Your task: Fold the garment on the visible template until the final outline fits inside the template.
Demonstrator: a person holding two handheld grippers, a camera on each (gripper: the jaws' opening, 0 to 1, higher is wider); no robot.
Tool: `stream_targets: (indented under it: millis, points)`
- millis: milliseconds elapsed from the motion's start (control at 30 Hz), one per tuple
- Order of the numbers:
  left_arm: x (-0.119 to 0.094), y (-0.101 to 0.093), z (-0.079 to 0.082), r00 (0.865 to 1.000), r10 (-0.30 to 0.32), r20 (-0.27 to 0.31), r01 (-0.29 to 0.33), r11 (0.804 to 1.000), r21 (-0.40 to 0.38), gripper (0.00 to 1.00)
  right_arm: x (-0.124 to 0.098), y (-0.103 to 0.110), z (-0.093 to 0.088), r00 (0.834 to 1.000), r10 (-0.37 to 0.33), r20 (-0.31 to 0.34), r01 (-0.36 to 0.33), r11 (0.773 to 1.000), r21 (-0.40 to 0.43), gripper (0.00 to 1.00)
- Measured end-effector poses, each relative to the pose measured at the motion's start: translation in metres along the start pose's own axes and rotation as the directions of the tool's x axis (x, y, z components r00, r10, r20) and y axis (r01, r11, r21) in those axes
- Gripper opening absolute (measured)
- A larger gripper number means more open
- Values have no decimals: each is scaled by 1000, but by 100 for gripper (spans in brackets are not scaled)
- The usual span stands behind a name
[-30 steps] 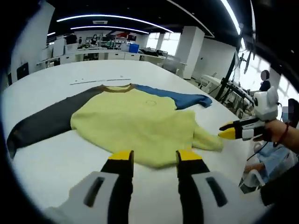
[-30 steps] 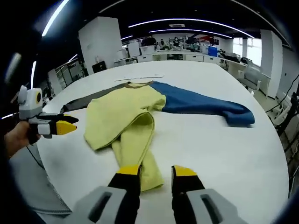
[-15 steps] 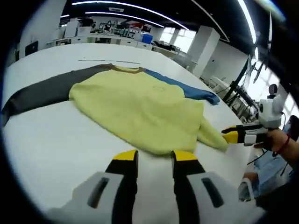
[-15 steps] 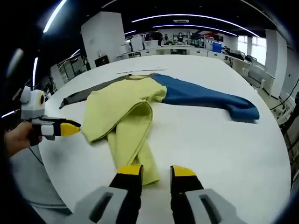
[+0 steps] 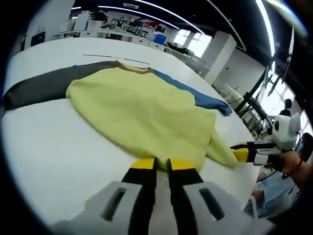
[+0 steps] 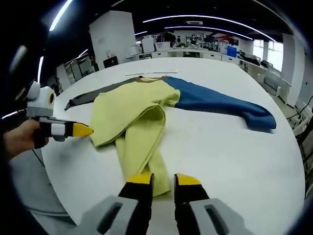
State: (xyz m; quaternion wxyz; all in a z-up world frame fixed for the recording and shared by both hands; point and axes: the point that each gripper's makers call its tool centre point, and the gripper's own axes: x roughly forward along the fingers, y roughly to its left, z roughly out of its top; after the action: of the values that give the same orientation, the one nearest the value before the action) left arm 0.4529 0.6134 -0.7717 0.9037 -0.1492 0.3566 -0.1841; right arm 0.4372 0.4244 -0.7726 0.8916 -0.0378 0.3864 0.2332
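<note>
The soft, limp garment (image 5: 142, 107) lies spread on the bench (image 5: 44, 142), best pinched at its near hem, where both the left gripper (image 5: 156, 164) and right gripper (image 6: 159, 179) hover, jaws narrow.

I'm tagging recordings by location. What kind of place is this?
Probably an open-plan office or lab: a large white table holding a sweater, rows of desks behind, ceiling strip lights, and white pillars.
</note>
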Motion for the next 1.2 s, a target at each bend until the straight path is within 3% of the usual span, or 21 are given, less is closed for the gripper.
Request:
stream_targets:
  millis: [167,433,800,967,1200]
  points:
    - [-7,0,2,1000,-10,2,10,1000,-13,0,1,4,-2,1000,21,-15,-21,1000,-7,0]
    - [-29,2,11,999,-36,11,37,999,-25,0,-4,2,-2,999,45,-18,-44,998,35,0]
    - [-72,16,19,999,-44,33,46,997,-59,0,-21,3,6,1000,16,9,-16,999,42,0]
    - [-91,29,13,999,-39,-8,38,998,-51,0,-30,3,6,1000,2,18,-3,999,46,0]
    - [-105,56,8,1000,-12,-22,11,998,-64,0,-34,3,2,1000,-12,19,11,999,43,0]
